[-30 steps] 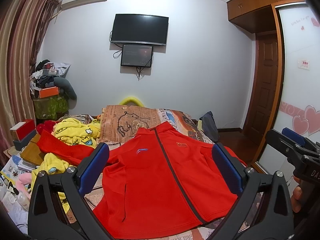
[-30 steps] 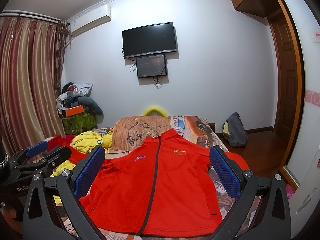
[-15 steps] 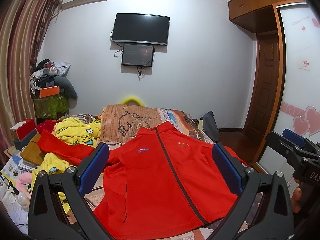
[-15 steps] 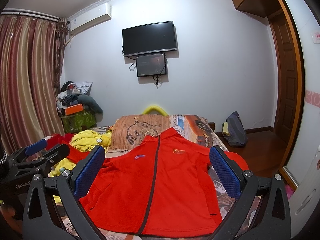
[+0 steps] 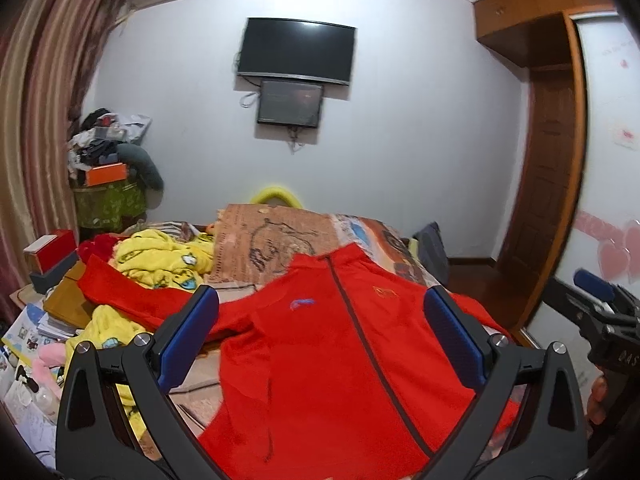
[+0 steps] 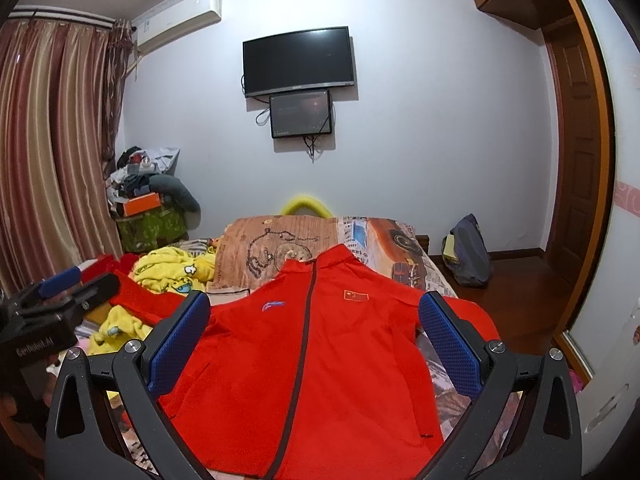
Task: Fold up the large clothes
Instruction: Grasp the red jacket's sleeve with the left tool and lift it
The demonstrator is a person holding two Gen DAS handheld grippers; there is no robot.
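A red zip-up jacket (image 5: 332, 360) lies flat, front up, on the bed, also in the right wrist view (image 6: 312, 356). One sleeve stretches left over the yellow clothes, the other hangs off the right side. My left gripper (image 5: 320, 328) is open and empty, held above the jacket's near part. My right gripper (image 6: 314, 328) is open and empty, above the jacket too. Each gripper shows at the edge of the other's view: the right one (image 5: 592, 300), the left one (image 6: 68, 292).
The bed (image 6: 280, 236) has a patterned brown cover. Yellow clothes (image 5: 160, 256) lie in a heap at its left, beside boxes and books (image 5: 52, 256). A dark bag (image 6: 468, 252) stands on the floor at right, near the wooden door (image 6: 576, 160). A TV hangs on the far wall.
Both grippers stay open over the jacket. The left wrist view has shifted and tilted slightly and is a little blurred. The jacket has not moved.
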